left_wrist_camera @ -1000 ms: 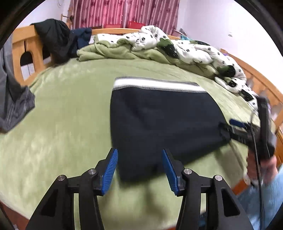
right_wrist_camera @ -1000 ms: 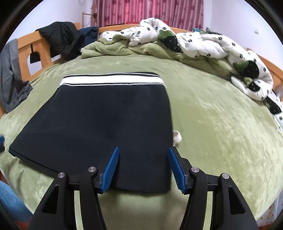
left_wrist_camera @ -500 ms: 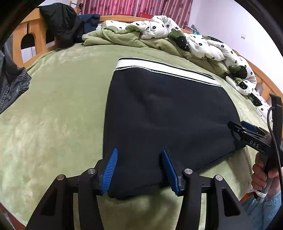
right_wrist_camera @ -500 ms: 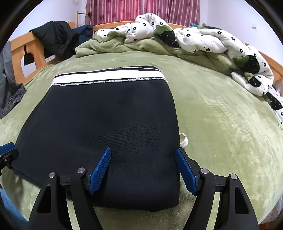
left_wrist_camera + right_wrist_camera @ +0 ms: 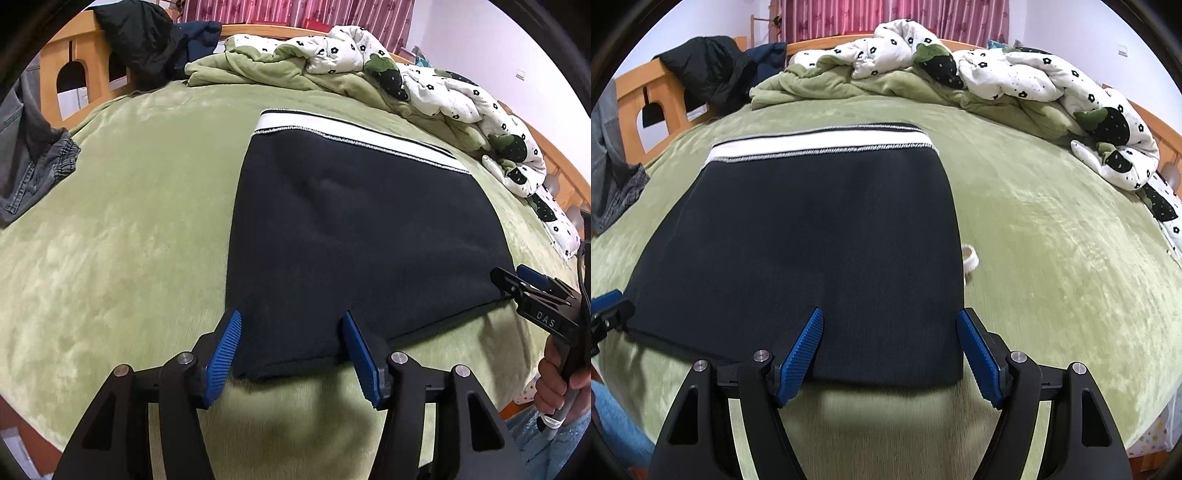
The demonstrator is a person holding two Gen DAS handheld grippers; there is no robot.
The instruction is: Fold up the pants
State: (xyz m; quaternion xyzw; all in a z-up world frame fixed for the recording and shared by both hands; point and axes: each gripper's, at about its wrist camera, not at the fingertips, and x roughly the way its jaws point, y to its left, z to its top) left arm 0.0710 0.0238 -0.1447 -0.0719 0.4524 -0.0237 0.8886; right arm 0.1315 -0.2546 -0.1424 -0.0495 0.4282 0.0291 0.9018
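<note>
Black pants (image 5: 362, 229) (image 5: 812, 240) lie folded flat on the green bed cover, their white striped waistband at the far end. My left gripper (image 5: 291, 332) hovers at the near left corner of the fold; its jaws are opening, blue pads either side of the cloth edge without pressing it. My right gripper (image 5: 890, 334) stands open over the near right corner, pads apart from the fabric. The right gripper (image 5: 532, 291) also shows at the right edge of the left wrist view, held by a hand (image 5: 557, 384).
A white-and-green flowered quilt (image 5: 997, 74) is bunched along the far side of the bed. Dark jackets (image 5: 147, 40) hang on the wooden bed frame, grey jeans (image 5: 33, 173) lie at the left. A small white ring (image 5: 969, 258) sits beside the pants.
Both grippers have widened, the right one more. The left gripper has sunk closer to the pants' near corner. The pants lie still.
</note>
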